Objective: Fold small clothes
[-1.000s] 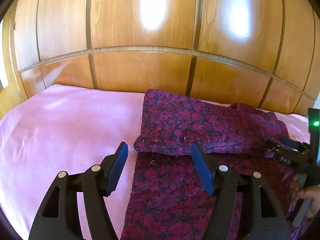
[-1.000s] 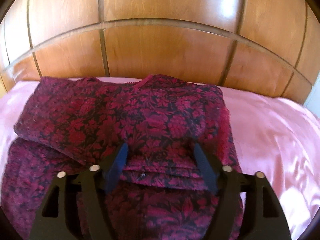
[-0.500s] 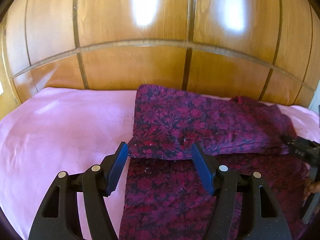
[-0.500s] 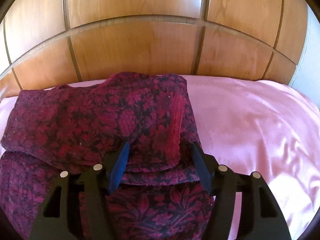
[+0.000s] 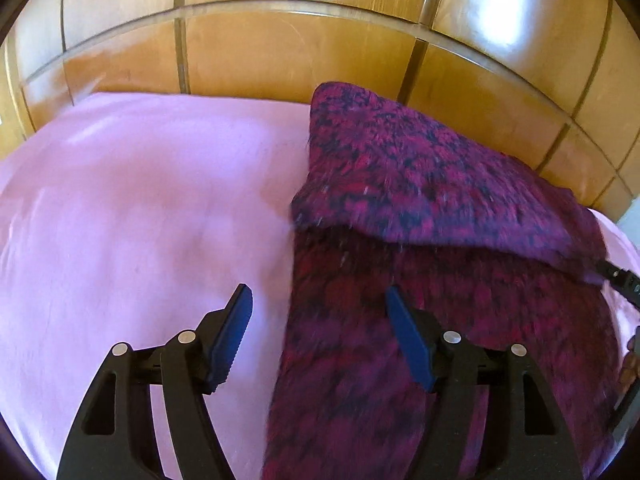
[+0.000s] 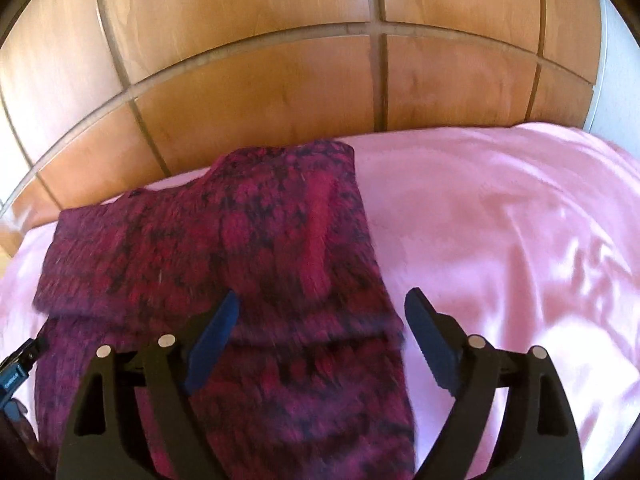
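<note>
A dark red and purple floral garment [image 5: 440, 280] lies on the pink bed sheet [image 5: 140, 220], its far part folded back over the near part. My left gripper [image 5: 320, 332] is open and empty above the garment's left edge. My right gripper [image 6: 320, 336] is open and empty above the garment's [image 6: 260, 280] right edge. The right gripper's tip shows at the right border of the left wrist view [image 5: 620, 280]. Both views are blurred by motion.
A wooden panelled headboard [image 5: 300, 52] rises behind the bed and also fills the back of the right wrist view [image 6: 280, 80]. Bare pink sheet [image 6: 500, 240] spreads right of the garment, and more spreads to its left.
Both grippers have swung outward: the left one leftward over the garment's left edge, the right one rightward over its right edge. Both stayed open. The fold lies as before.
</note>
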